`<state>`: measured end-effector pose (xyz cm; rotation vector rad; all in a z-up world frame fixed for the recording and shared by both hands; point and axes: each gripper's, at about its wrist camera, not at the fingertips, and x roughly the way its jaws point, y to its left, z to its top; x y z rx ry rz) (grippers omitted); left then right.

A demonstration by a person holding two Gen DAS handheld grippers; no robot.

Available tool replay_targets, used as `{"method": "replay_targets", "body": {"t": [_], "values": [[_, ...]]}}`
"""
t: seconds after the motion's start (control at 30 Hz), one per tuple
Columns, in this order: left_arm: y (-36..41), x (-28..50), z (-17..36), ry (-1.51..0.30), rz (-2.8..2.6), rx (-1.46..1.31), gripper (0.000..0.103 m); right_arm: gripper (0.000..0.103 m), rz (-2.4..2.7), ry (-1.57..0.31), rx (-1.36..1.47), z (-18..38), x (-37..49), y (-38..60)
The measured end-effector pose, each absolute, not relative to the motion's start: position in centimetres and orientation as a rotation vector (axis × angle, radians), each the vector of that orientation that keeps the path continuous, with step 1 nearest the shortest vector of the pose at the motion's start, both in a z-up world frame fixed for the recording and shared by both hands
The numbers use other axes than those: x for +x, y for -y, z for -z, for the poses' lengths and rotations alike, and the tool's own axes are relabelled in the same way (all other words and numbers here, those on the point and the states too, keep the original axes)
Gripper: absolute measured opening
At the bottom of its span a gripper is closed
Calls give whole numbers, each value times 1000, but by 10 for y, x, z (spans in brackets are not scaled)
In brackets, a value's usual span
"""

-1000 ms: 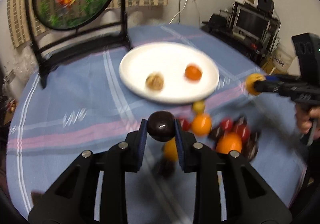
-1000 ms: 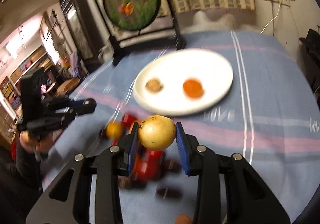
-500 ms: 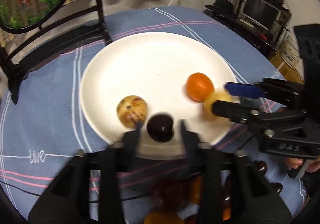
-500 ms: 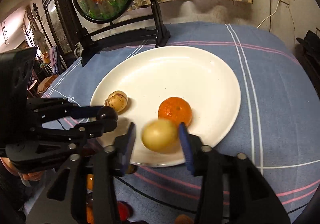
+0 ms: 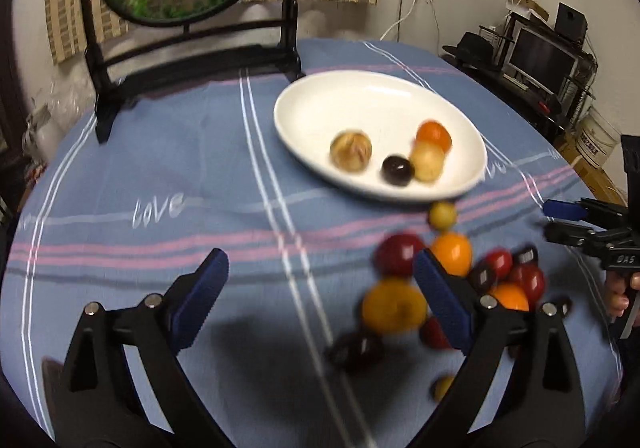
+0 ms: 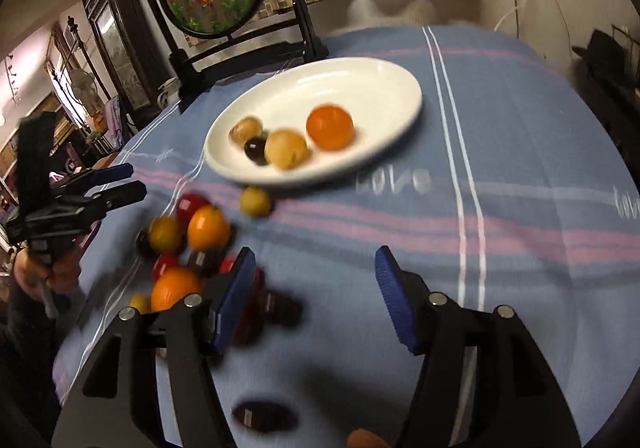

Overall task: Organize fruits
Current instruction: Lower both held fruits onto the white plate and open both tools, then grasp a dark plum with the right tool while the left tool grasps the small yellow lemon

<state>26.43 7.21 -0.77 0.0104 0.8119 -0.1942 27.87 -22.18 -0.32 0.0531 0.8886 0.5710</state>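
The left gripper (image 5: 320, 296) is open wide and holds nothing. The right gripper (image 6: 316, 296) is open wide too, and it is empty. Both hang above the blue striped tablecloth (image 5: 180, 151), near the loose fruit, so I think they are ready to pick up more.

The round white plate (image 5: 320, 95) sits in the middle of the table, and it looks smooth and shiny. Four fruits lie on it, close together near its front edge: a tan bumpy ball fruit (image 5: 351, 150), a small dark shiny round fruit (image 5: 397, 169), a pale yellow round fruit (image 5: 427, 161) and a bright orange round fruit (image 5: 433, 132). The dark one touches the pale yellow one. Round fruit rolls, so the plate's raised rim likely helps keep them in one place.

The pile of loose fruit (image 6: 188, 240) waits on the cloth in front of the plate. It has red, orange, yellow and dark pieces, all round and mostly shiny. One small yellow-green round fruit (image 6: 255, 201) lies just beside the plate's edge. The pictures are blurry, so small details are hard to tell. Most of the sorting still looks undone.
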Motion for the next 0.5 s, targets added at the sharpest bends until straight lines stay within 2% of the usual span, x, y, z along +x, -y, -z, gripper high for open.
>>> {"method": "replay_targets", "body": {"t": [0.23, 0.5], "values": [[-72, 220, 18, -837, 223, 1, 96, 62, -630, -944, -60, 13, 216, 209], [-51, 185, 34, -851, 288, 50, 96, 62, -582, -965, -144, 18, 213, 194]]}}
